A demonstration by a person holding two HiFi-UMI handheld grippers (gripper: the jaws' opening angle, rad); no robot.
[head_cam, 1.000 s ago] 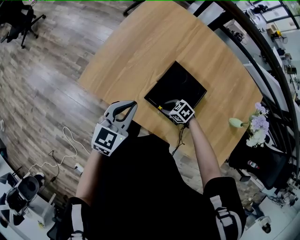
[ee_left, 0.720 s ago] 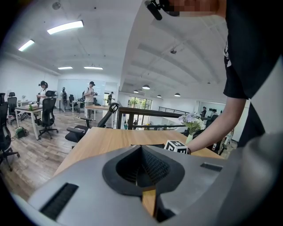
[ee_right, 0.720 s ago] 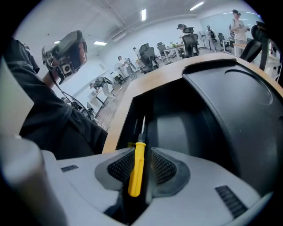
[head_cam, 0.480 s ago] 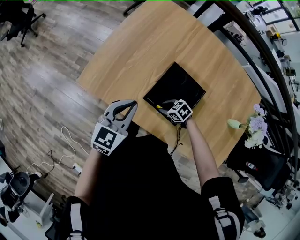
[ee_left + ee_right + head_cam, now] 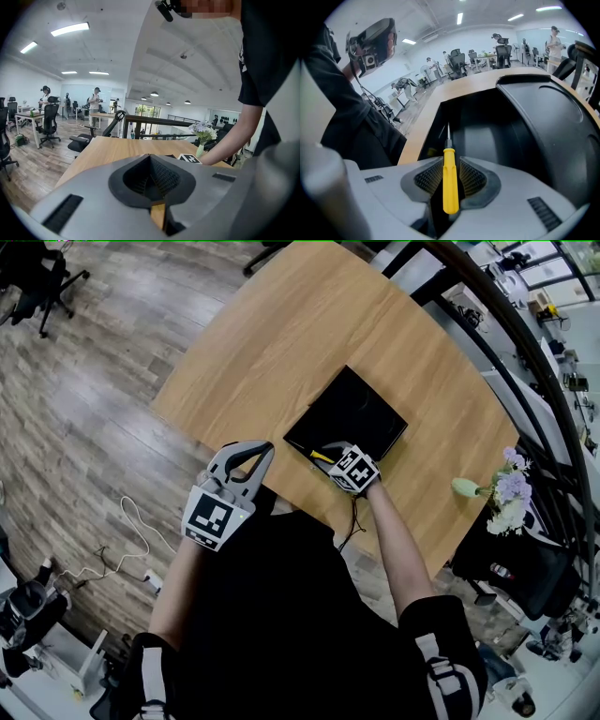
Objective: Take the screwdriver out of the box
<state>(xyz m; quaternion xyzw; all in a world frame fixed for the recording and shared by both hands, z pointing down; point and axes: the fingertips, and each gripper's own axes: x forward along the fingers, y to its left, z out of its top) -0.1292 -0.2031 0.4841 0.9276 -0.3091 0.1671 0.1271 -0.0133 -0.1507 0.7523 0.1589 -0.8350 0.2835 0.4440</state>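
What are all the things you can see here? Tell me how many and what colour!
table: one, light wood, middle of the room
box: one, black, on the table's near side
screwdriver: one, yellow handle, held by the right hand-held gripper with its tip over the box
flowers: one bunch, pale purple and white, at the table's right edge
vase: one, pale green, by the flowers
chairs: several, black, at desks across the office
cable: one, white, on the wood floor
people: at least two, far off by the desks
left hand-held gripper: one, grey, shut and empty, off the table's near edge
right hand-held gripper: one, grey, shut on the screwdriver
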